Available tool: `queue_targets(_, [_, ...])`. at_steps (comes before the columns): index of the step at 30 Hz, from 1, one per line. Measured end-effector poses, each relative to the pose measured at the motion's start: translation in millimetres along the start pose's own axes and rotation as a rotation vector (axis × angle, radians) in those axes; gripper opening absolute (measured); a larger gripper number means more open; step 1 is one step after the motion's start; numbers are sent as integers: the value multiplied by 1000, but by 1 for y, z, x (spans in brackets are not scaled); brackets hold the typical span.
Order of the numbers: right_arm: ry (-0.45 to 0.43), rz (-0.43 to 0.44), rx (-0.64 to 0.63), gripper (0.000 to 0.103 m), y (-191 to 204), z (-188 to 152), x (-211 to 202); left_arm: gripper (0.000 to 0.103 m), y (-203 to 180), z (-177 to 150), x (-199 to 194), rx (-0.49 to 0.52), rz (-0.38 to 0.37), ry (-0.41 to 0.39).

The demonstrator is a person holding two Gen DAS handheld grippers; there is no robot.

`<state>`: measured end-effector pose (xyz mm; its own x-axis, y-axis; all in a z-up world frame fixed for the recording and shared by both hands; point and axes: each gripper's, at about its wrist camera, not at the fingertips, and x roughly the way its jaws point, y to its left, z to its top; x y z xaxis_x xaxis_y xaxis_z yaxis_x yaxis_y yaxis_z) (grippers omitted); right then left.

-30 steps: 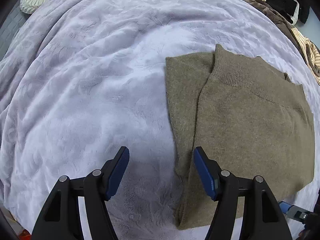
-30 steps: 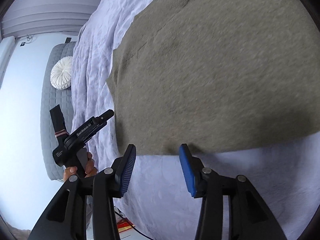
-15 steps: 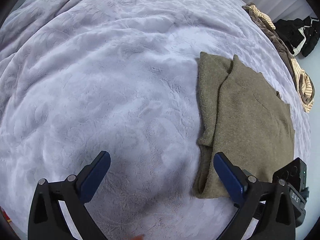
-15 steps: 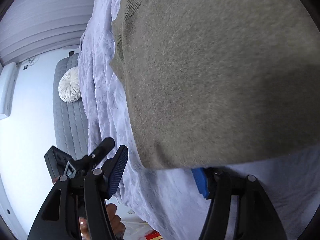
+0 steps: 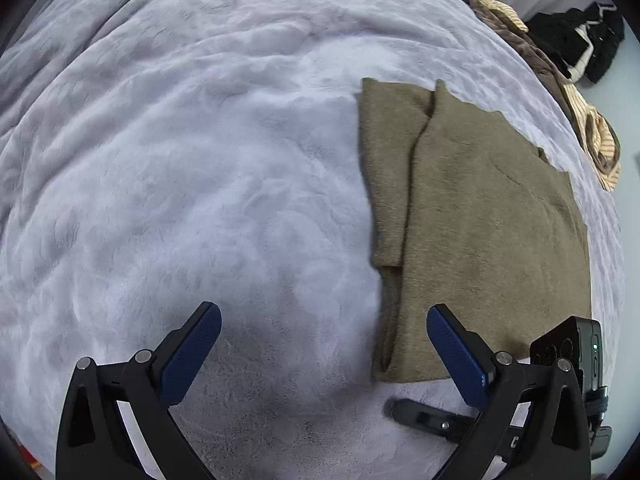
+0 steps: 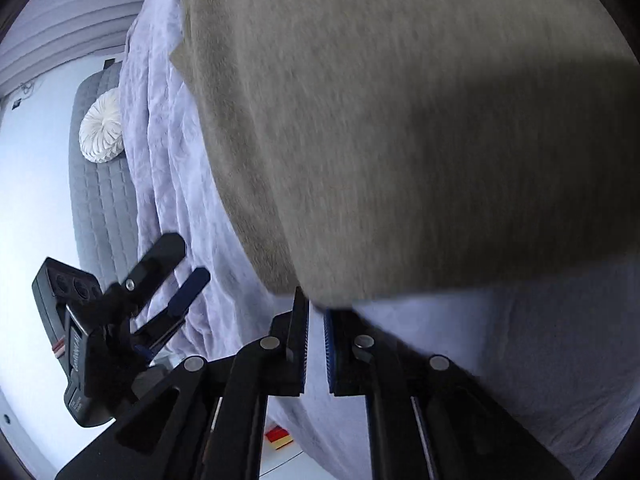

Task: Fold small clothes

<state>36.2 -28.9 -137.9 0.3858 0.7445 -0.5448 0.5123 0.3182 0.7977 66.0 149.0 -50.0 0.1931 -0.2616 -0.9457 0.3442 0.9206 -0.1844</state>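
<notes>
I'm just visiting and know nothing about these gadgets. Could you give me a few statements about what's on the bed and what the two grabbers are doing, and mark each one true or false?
1. An olive-brown sweater lies partly folded on a pale lilac blanket. True.
2. The left gripper is clamped on the sweater. False: its jaws stand wide apart over the blanket, holding nothing.
3. The right gripper is at the sweater's near edge. True: its jaws are closing there, the hem right at their tips.
4. A round white cushion sits on top of the sweater. False: it rests on a grey quilted surface beyond the blanket.
5. More clothes are heaped at the far right edge of the bed. True.
</notes>
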Motion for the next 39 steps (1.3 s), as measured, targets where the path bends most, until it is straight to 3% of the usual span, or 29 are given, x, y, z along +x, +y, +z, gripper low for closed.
queue_targets(3, [-15, -65, -136, 9, 17, -13, -30, 103, -20, 0, -7, 75, -51, -5])
queue_targets(6, [-156, -146, -229, 9, 26, -10, -89, 103, -46, 1, -13, 124, -163, -6])
queue_targets(10, [-336, -308, -253, 9, 21, 11, -153, 103, -82, 1, 2, 144, -291, 26])
queue_targets(13, [-368, -405, -210, 9, 2, 28, -165, 103, -91, -5, 40, 120, -229, 83])
queue_targets(15, [-335, -447, -139, 5, -24, 42, -157, 103, -87, -13, 59, 113, -197, 104])
queue_targets(19, [-348, -284, -64, 0, -56, 46, -164, 103, -87, -21, 50, 198, -171, 85])
queue_targets(22, [-351, -280, -51, 0, -62, 44, -177, 103, -82, -20, 39, 215, -74, 101])
queue_targets(23, [-350, -283, -39, 0, -61, 41, -182, 103, -77, -17, 31, 203, -77, 94])
queue_targets(26, [-402, -273, -103, 7, -47, 31, -212, 103, -72, 7, 3, 174, -73, -5])
queue_targets(29, [-478, -316, -225, 7, -23, 46, -233, 103, -78, 50, -6, 117, 13, -126])
queue_targets(31, [-510, -359, -224, 7, -19, 66, -244, 90, -82, 78, 2, 67, 47, -150])
queue_targets(32, [-522, -372, -208, 7, -18, 79, -245, 68, -84, 91, 10, 42, 42, -132])
queue_targets(33, [-528, -369, -190, 7, -20, 91, -248, 55, -82, 98, 17, 28, 22, -111])
queue_targets(36, [-549, -355, -157, 7, -25, 118, -253, 55, -97, 111, 38, 23, -9, -99])
queue_targets(39, [-566, -360, -156, 7, -31, 134, -255, 55, -112, 113, 59, 68, 72, -104])
